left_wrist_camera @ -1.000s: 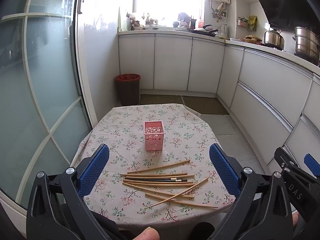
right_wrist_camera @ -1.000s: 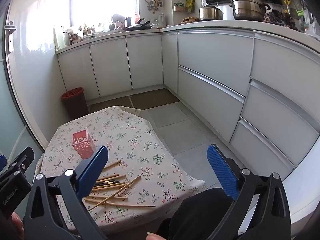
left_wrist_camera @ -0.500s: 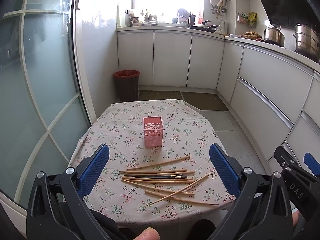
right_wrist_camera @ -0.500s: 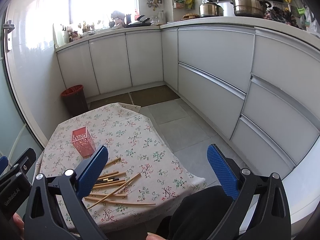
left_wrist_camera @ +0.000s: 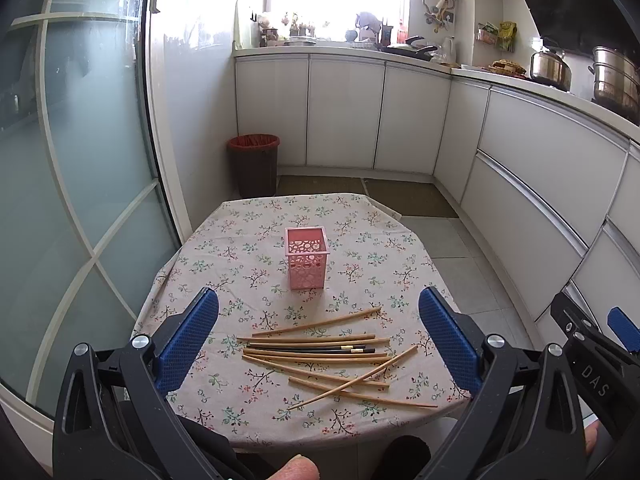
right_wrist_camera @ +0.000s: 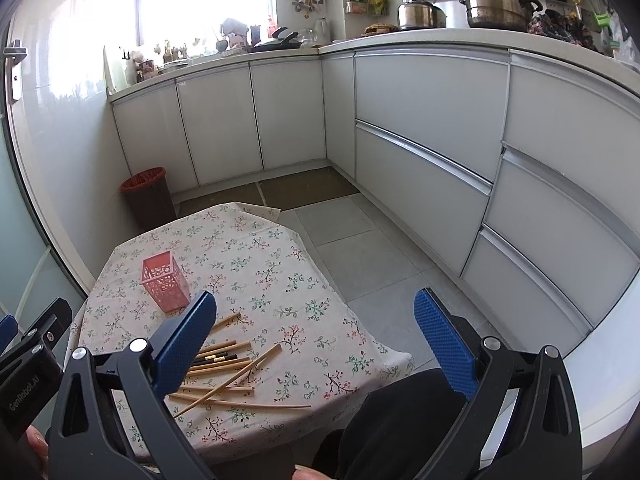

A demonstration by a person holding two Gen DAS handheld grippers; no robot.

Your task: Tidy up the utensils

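A pile of several wooden chopsticks (left_wrist_camera: 332,354), with dark ones among them, lies on the floral tablecloth (left_wrist_camera: 240,248) near the table's front edge. A pink perforated square holder (left_wrist_camera: 306,258) stands upright behind them. My left gripper (left_wrist_camera: 318,332) is open and empty, held above and before the chopsticks. My right gripper (right_wrist_camera: 314,334) is open and empty, off to the right of the table; the chopsticks (right_wrist_camera: 224,364) and holder (right_wrist_camera: 165,281) show at its left. Each gripper shows at the edge of the other's view.
A dark bin with a red liner (left_wrist_camera: 253,164) stands on the floor beyond the table. White cabinets (left_wrist_camera: 344,112) run along the back and right. A glass door (left_wrist_camera: 72,160) is at the left. Pots (right_wrist_camera: 496,10) sit on the counter.
Both grippers have risen and drawn back a little, so the table, holder and chopsticks sit lower and farther in view. Both stay open. Nothing on the table has moved.
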